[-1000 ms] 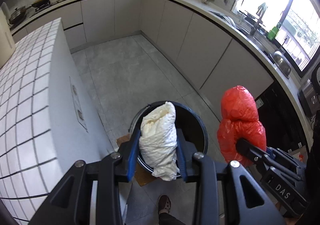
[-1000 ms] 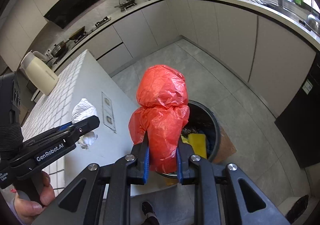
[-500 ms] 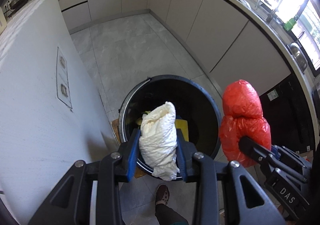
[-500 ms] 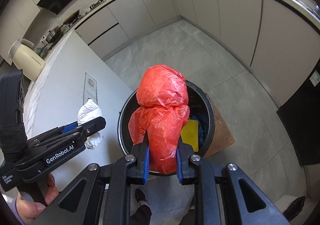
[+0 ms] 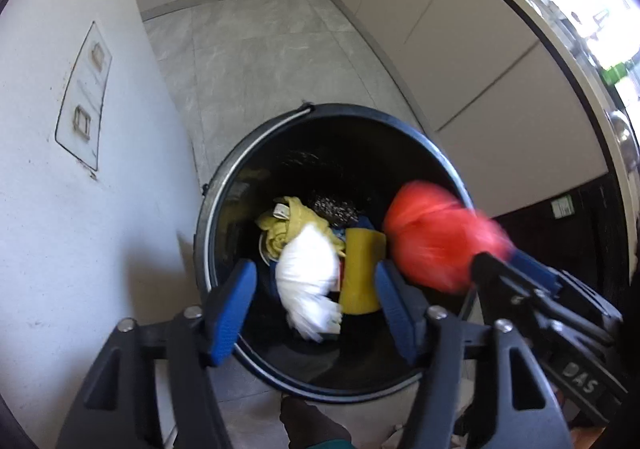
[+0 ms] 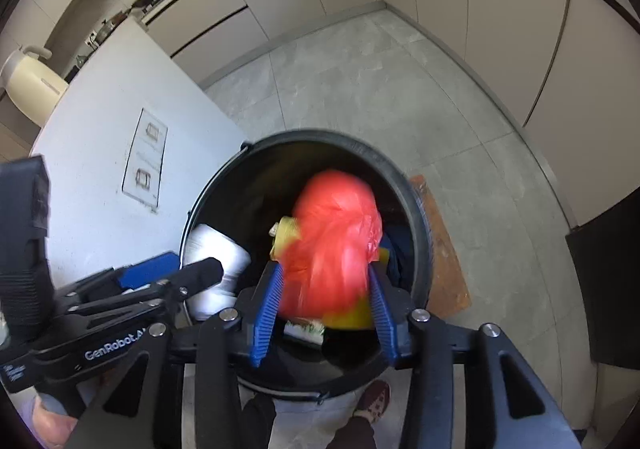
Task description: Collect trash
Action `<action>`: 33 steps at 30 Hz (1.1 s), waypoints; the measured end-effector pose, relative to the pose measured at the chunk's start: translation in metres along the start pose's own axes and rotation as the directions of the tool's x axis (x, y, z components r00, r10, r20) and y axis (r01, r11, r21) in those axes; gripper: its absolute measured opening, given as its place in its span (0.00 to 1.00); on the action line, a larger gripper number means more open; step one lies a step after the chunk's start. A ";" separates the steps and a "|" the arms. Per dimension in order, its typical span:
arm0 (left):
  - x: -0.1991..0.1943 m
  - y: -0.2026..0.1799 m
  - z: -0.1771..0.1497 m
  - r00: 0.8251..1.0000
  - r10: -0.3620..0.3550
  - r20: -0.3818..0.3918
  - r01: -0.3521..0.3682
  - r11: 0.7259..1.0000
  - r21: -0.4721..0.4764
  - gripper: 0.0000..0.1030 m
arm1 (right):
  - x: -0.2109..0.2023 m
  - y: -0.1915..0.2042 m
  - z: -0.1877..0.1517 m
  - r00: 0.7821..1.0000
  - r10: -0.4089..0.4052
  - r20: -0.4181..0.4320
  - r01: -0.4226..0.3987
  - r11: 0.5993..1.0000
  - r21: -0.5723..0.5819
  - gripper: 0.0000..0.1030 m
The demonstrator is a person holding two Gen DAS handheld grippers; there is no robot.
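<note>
Both claws hang over the black bin [image 5: 256, 153] and have just been opening. The left gripper [image 5: 312, 313] stands apart, its pads clear of the white bundle [image 5: 308, 273], which sits blurred inside the bin. The right gripper [image 6: 324, 309] is also parted; the smeared red bag [image 6: 334, 245] lies between its fingers, contact unclear. Other rubbish underneath is mostly hidden

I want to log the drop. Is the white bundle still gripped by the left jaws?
No, released. The left gripper jaws have just been opening; the white bundle sits apart from both, inside the black bin.
</note>
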State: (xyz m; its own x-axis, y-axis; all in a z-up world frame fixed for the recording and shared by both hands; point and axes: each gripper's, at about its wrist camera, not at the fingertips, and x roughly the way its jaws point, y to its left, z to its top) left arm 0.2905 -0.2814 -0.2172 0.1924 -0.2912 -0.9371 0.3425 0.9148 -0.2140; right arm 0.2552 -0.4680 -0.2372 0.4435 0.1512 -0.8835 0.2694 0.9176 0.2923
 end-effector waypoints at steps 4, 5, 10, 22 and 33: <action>-0.005 -0.004 0.001 0.999 0.031 0.043 -0.031 1.000 0.003 0.66 | -0.011 -0.011 0.000 0.998 0.008 0.054 -0.009 1.000 0.013 0.45; -0.007 -0.004 0.002 0.997 0.043 0.058 -0.044 0.999 0.007 0.66 | -0.015 -0.012 -0.001 0.998 0.004 0.070 -0.005 1.000 0.014 0.45; -0.019 -0.020 -0.002 0.986 0.142 0.082 -0.145 0.989 0.032 0.66 | -0.024 -0.019 0.000 0.998 -0.032 0.060 0.032 0.999 0.010 0.45; -0.115 -0.036 -0.035 0.972 0.158 0.176 -0.165 0.986 0.029 0.66 | -0.081 -0.001 -0.020 1.000 -0.009 0.015 0.009 1.000 0.016 0.60; -0.219 -0.002 -0.123 0.946 0.134 0.296 -0.146 0.989 0.019 0.66 | -0.140 0.066 -0.107 1.000 0.007 0.005 -0.007 1.000 -0.013 0.61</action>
State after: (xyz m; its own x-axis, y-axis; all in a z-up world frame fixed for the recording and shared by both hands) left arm 0.1342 -0.1852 -0.0457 0.5003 -0.2359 -0.8331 0.3279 0.9421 -0.0699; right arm 0.1201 -0.3890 -0.1333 0.4493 0.1562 -0.8796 0.2547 0.9213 0.2937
